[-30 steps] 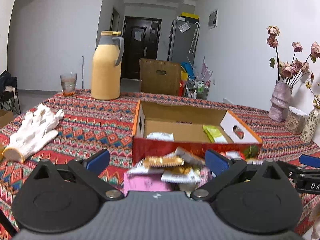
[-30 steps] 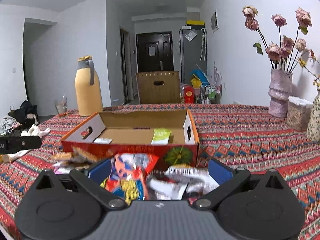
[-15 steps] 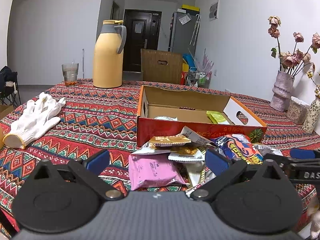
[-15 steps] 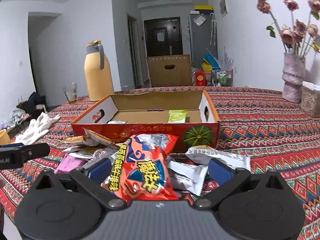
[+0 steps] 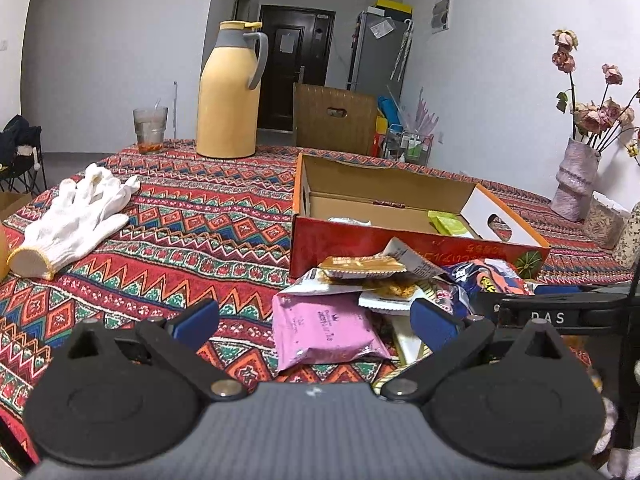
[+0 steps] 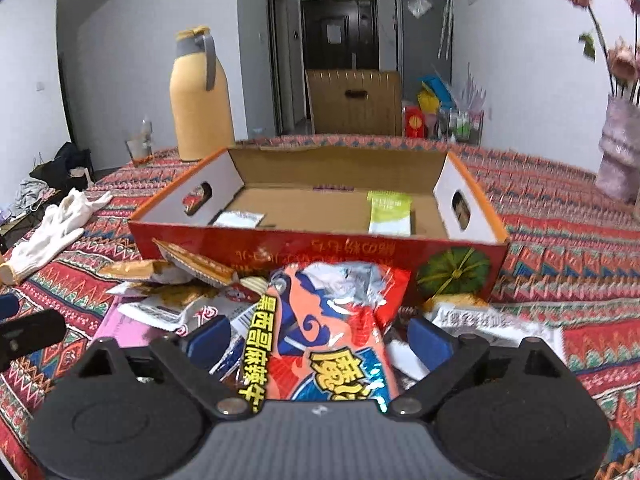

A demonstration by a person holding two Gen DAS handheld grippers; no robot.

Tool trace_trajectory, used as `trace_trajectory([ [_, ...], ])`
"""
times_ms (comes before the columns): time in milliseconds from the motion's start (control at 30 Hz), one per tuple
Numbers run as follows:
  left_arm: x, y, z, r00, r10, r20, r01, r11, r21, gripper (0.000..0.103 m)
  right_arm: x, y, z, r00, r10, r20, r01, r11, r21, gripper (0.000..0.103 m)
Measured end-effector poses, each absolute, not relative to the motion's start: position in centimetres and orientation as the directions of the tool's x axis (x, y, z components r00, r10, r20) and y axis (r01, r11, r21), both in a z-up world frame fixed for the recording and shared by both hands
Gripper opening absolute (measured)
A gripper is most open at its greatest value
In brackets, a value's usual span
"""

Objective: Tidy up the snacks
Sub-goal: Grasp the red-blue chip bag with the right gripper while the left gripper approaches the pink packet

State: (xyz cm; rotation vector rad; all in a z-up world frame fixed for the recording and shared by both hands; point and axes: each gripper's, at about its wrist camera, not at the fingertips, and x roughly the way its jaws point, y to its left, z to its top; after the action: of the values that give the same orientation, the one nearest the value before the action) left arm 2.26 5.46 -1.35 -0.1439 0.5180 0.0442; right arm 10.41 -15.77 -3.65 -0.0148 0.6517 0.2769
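An open red cardboard box (image 5: 400, 246) (image 6: 280, 246) stands on the patterned tablecloth, with a green packet (image 6: 390, 208) and a white packet (image 6: 239, 219) inside. A pile of snack packets lies in front of it. My left gripper (image 5: 316, 322) is open, with a pink packet (image 5: 326, 326) between its fingers. My right gripper (image 6: 320, 338) is open around a red and blue snack bag (image 6: 332, 336); it also shows in the left wrist view (image 5: 552, 312). Orange and white packets (image 6: 176, 280) lie to the left of that bag.
A yellow thermos jug (image 5: 230, 92) and a glass (image 5: 150, 130) stand at the table's far side. White gloves (image 5: 76, 220) lie on the left. A vase of dried flowers (image 5: 574, 184) stands at the right, and a brown chair (image 5: 336, 118) behind the table.
Both grippers have drawn back from the box and risen, so the snack pile now shows in full. The red and blue bag now sits between the right fingers.
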Motion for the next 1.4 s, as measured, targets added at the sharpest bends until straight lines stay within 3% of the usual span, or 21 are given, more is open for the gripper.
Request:
trace_trajectory([
  [67,2.3,5.6,-1.5,0.866,0.005,-0.5,-0.081,0.988,-0.13,0.103,10.8,-15.8,-4.0,0.749,0.248,-0.614,-0.252,0.964,0.082,0.078],
  [333,2.6,5.7,-1.8,0.86,0.002,-0.51,-0.083,0.987,-0.137,0.103,10.6,-16.4,-4.3,0.747,0.263,-0.611,-0.25,0.962,0.108,0.058],
  [700,3.1,6.2,-2.3,0.843,0.012,-0.537,-0.106,0.984,-0.144,0.103,7.6,-17.9,-2.6,0.825,0.278,-0.492,-0.251,0.96,0.123,0.053],
  [933,4.9,6.5,-3.3,0.792,0.028,-0.61,-0.132,0.983,-0.127,0.103,5.4,-20.9,-1.4,0.894,0.209,-0.395,-0.173,0.977,0.125,0.053],
  [1400,11.1,4.2,-4.5,0.675,0.082,-0.734,-0.133,0.991,-0.012,0.103,6.5,-25.2,-2.3,0.91,0.128,-0.394,-0.061,0.982,0.178,0.053],
])
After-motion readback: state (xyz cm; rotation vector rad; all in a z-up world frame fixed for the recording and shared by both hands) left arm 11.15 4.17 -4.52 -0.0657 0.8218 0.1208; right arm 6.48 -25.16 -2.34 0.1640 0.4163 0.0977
